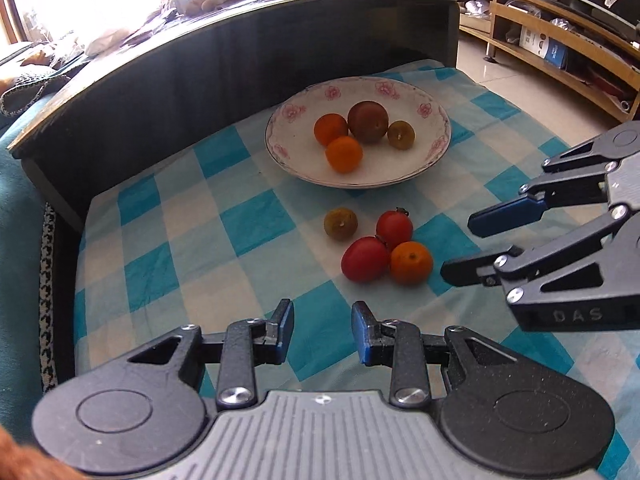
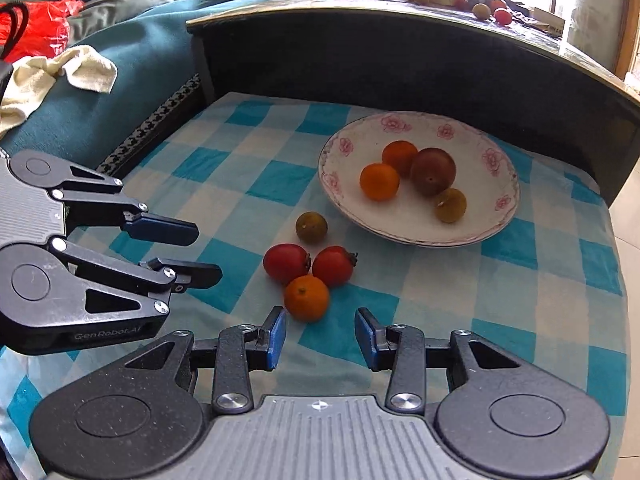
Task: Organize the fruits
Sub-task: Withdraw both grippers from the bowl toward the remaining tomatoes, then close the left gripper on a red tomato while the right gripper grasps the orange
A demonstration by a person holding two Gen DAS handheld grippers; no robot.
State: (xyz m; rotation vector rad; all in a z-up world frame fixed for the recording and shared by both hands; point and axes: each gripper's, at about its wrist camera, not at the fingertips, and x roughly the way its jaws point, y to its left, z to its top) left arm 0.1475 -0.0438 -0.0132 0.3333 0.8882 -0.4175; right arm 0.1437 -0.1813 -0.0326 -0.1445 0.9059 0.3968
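Floral plate (image 1: 434, 118) on checked cloth (image 1: 208, 220) holds four fruits. Loose cluster (image 2: 306, 268) of four just in front of plate. Only right wrist view shows cream towel (image 2: 60, 74) and red bag (image 2: 44, 30), far left of plate. Left gripper (image 1: 322, 330) and right gripper (image 2: 320, 334) hover near cluster, fingers wide, empty.

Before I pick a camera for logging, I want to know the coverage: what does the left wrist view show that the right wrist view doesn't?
Only the left wrist view shows the wooden shelving along the far wall. Only the right wrist view shows the red plastic bag and the cream towel on the teal cushion. Both share the floral plate holding four fruits, four loose fruits on the checked cloth, and both tongs open: left, right.
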